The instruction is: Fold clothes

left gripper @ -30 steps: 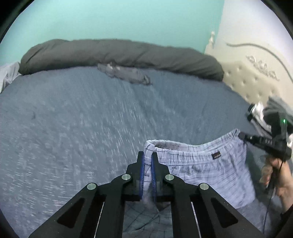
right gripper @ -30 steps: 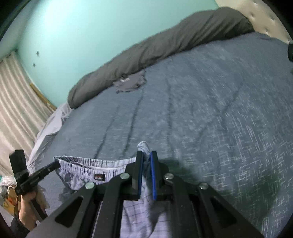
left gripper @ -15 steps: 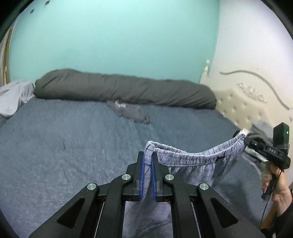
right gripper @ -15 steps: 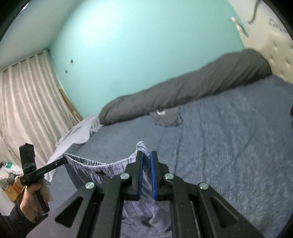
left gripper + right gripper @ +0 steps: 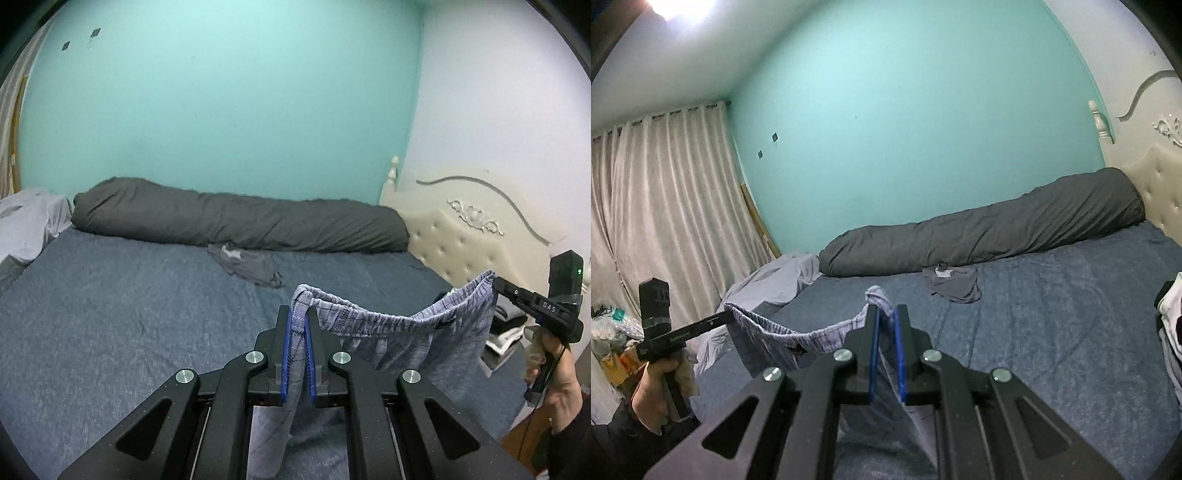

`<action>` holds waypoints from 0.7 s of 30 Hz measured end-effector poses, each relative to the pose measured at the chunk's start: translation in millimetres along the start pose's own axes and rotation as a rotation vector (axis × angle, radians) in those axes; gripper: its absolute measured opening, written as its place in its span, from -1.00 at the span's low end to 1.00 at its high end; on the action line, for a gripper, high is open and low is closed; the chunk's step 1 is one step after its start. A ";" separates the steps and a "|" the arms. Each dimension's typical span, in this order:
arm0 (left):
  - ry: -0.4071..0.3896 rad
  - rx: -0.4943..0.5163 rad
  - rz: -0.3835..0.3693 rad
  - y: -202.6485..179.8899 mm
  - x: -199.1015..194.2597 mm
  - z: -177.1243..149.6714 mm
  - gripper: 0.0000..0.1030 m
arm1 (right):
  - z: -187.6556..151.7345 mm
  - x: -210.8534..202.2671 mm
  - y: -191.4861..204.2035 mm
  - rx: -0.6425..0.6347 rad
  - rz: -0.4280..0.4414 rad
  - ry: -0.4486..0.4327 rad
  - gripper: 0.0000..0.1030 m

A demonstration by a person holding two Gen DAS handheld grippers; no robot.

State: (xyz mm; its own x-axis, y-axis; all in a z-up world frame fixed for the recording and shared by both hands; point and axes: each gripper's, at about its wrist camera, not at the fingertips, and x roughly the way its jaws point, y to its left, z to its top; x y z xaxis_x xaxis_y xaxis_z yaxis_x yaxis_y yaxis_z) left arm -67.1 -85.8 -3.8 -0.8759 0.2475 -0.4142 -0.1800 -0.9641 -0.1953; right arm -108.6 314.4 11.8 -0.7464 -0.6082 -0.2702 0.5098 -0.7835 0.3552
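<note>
Blue bed, teal wall, grey duvet

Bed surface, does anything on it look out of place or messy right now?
Yes: a crumpled grey garment lies loose on the blue bedcover, just in front of the long dark bolster, unfolded and bunched. The plaid shorts hang by their waistband between the left tool and the right tool, which is expected.

Open bed sheet ahead; grey garment and rolled duvet block the far side
</note>
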 end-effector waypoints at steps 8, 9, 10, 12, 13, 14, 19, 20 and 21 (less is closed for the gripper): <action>0.179 -0.043 0.005 22.2 78.7 -39.7 -0.86 | -43.0 48.6 -31.6 0.067 -0.041 0.128 -0.86; 0.204 -0.047 0.015 26.9 93.3 -47.7 -0.86 | -51.9 57.6 -38.8 0.081 -0.052 0.148 -0.86; 0.229 -0.052 0.024 31.7 108.1 -55.9 -0.86 | -64.2 72.8 -49.3 0.099 -0.063 0.177 -0.86; 0.272 -0.064 0.036 42.9 139.3 -73.4 -0.86 | -85.8 99.3 -68.2 0.128 -0.088 0.225 -0.86; 0.290 -0.070 0.040 47.9 152.9 -81.2 -0.86 | -94.9 109.9 -76.3 0.139 -0.102 0.243 -0.86; 0.308 -0.073 0.050 53.7 169.6 -89.6 -0.86 | -103.7 119.6 -84.4 0.151 -0.111 0.259 -0.86; 0.357 -0.103 0.076 76.2 222.5 -116.2 -0.86 | -142.4 176.0 -118.8 0.173 -0.154 0.320 -0.86; 0.365 -0.106 0.082 79.9 232.5 -120.5 -0.86 | -146.4 179.5 -119.4 0.167 -0.163 0.324 -0.86; 0.373 -0.105 0.087 83.2 241.9 -124.7 -0.86 | -150.3 185.5 -122.4 0.158 -0.174 0.329 -0.86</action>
State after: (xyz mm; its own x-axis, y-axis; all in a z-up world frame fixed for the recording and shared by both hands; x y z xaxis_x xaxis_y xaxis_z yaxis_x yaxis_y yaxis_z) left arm -238.1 -94.1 -231.1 -0.6598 0.2016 -0.7239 -0.0486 -0.9728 -0.2266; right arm -245.2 278.4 -216.3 -0.6261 -0.4964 -0.6014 0.2968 -0.8649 0.4049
